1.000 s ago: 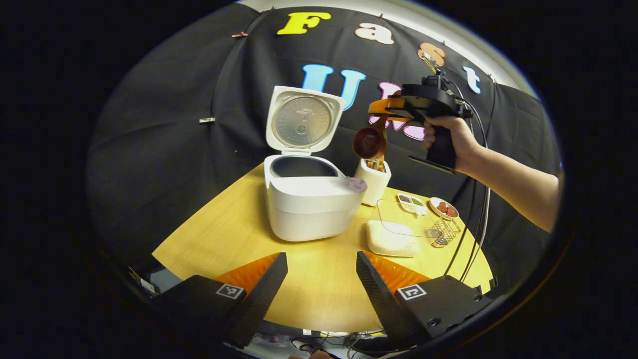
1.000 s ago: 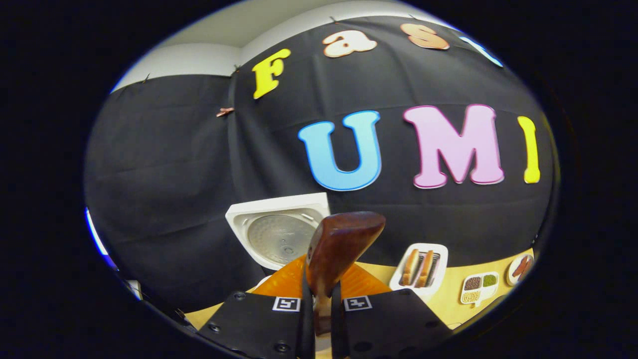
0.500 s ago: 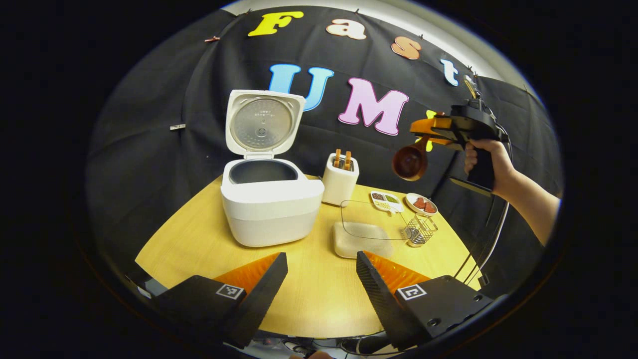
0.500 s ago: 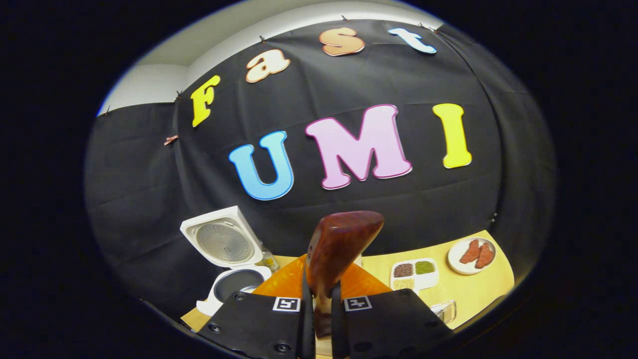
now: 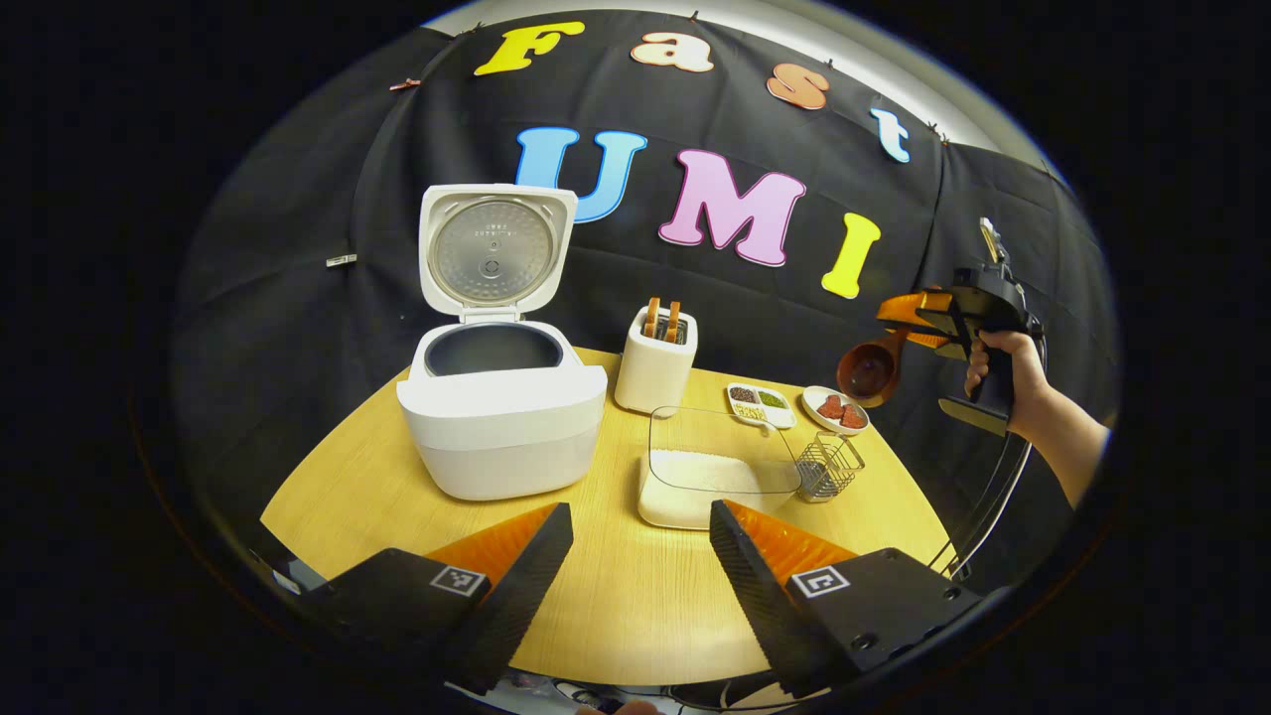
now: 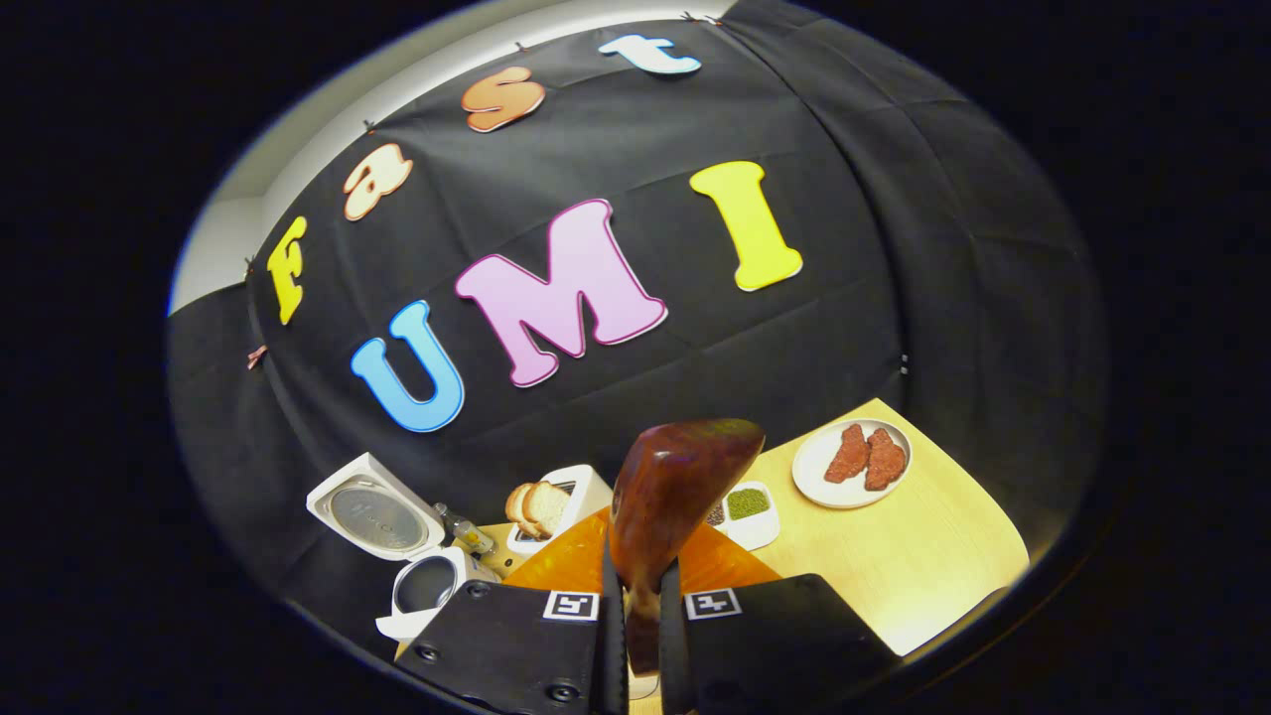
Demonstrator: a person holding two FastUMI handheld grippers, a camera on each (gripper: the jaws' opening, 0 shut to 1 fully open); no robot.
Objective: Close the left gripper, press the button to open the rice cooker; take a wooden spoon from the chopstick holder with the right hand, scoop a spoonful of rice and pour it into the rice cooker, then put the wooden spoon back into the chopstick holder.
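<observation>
Glossy dark wooden spoon [image 6: 675, 497]. Smooth white plastic rice cooker [image 5: 501, 422] with dull metal inner lid; pale matt wood-grain bench [image 5: 616, 586]. Clear plastic rice container [image 5: 720, 465].

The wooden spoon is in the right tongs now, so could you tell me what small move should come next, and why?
Probably lower the wooden spoon toward the clear rice container to scoop. The right tongs hold it in the air off the table's right edge, its bowl looks empty, and the rice cooker already stands open.

on the table [image 5: 616, 596], the chopstick holder [image 5: 655, 369] stands just right of the rice cooker [image 5: 501, 422], the rice container [image 5: 717, 477] before it.
</observation>
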